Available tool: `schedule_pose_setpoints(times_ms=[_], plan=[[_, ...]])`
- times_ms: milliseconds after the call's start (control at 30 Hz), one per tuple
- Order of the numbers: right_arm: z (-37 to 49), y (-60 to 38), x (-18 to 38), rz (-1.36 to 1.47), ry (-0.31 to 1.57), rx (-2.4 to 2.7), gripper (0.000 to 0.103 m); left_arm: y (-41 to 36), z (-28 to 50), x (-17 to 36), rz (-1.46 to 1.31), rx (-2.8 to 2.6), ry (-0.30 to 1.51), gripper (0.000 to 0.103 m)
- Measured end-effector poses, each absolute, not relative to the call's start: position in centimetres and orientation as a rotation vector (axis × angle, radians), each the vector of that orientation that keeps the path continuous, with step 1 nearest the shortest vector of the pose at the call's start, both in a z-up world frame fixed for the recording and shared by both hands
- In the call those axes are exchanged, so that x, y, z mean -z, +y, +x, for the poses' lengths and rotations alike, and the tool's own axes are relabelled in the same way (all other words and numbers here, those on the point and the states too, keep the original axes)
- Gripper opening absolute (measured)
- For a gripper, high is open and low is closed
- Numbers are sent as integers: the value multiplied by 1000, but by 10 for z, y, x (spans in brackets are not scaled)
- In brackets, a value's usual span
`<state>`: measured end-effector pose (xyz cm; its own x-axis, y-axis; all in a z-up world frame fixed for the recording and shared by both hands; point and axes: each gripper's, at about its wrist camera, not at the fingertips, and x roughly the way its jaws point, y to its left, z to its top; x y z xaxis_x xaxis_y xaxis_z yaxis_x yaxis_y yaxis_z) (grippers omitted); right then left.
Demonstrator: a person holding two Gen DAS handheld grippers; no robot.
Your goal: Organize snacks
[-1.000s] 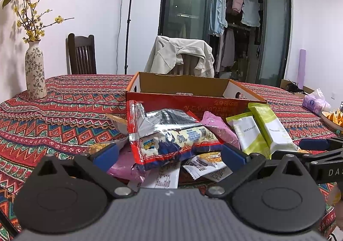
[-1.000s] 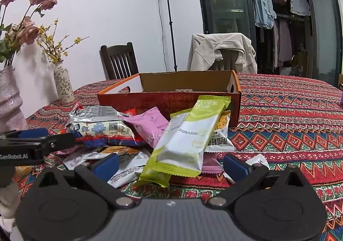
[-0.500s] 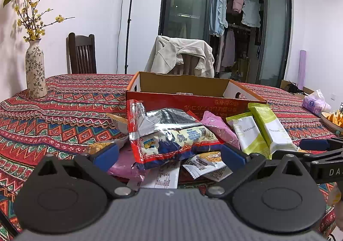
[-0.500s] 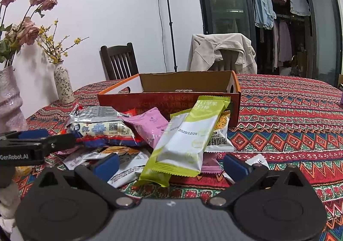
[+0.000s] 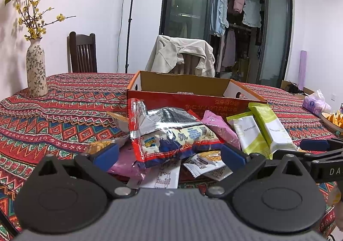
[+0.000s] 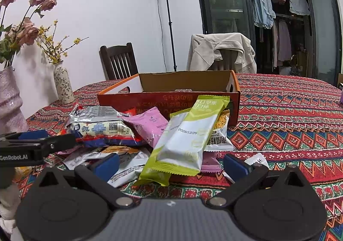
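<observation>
A pile of snack packets lies on the patterned tablecloth in front of an open red cardboard box [image 5: 193,101] [image 6: 167,99]. On top is a red, silver and blue bag [image 5: 171,133] [image 6: 100,129], with a pink packet [image 5: 220,127] [image 6: 150,125] and two green-and-white packets [image 5: 272,131] [image 6: 188,136] to its right. My left gripper [image 5: 169,155] is open, just before the red bag. My right gripper [image 6: 170,164] is open, just before the green packets. Each gripper shows at the edge of the other's view.
A floral vase [image 5: 36,71] [image 6: 63,84] stands at the table's far left, a larger pink vase [image 6: 9,101] nearer. A plastic bag [image 5: 317,103] and a bowl of orange food [image 5: 334,118] sit at the right. Two chairs stand behind the table.
</observation>
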<state>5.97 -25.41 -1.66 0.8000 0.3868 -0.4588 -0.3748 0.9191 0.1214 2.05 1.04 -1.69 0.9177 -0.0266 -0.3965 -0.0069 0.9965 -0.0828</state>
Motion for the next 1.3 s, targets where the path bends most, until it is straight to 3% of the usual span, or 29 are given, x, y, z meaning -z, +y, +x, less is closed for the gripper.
schedule_pose_setpoints(times_ms=[1300], plan=[[79,-258,8,37,500,-335,101,14,27,6,-84,-15,405,103]])
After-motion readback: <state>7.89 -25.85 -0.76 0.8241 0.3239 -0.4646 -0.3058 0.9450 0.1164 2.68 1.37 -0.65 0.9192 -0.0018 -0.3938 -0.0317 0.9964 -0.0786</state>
